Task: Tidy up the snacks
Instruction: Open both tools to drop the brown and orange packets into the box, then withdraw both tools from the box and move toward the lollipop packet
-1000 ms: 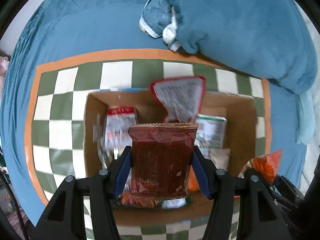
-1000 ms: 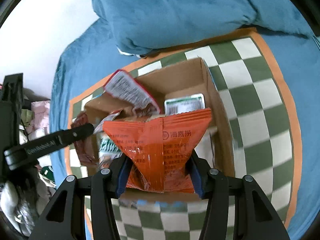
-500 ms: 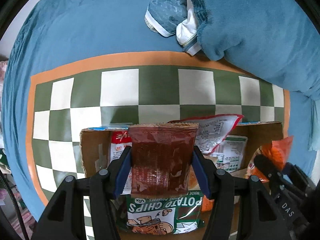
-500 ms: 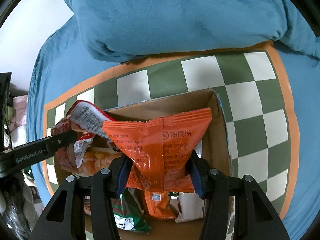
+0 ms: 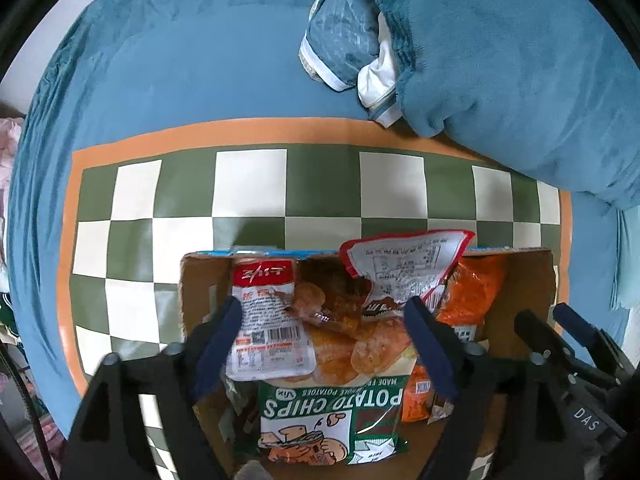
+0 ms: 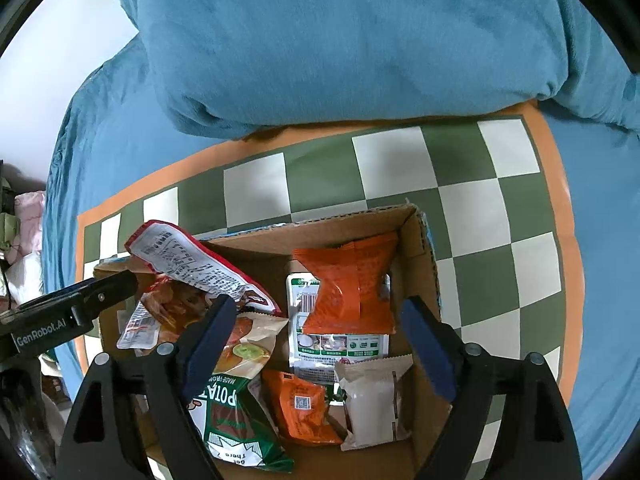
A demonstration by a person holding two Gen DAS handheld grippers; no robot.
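Blue bedding under a green-and-white checked mat (image 6: 472,208), w/ a cardboard box (image 6: 424,264) set on it. Nearest me, both grippers point down over the box. Left gripper (image 5: 324,332) has just been opening: fingers spread wide, nothing pinched, loose packets lying under the gap. Right gripper (image 6: 316,334) likewise has just been opening, fingers spread, empty; the orange packet (image 6: 348,288) lies in the box at its 12 o'clock, on a white-green packet (image 6: 340,344). Potato chips bag (image 5: 332,416) sits at 6 o'clock in the left view, a white-red packet (image 5: 268,320) at 9, a red-edged packet (image 5: 404,268) propped up at 1. Farther off, blue blanket (image 6: 340,40) heaped at 12. Drop step looks done imo; best lift both straight up, fingers kept wide, so no pad snags a wrapper & drags it out.
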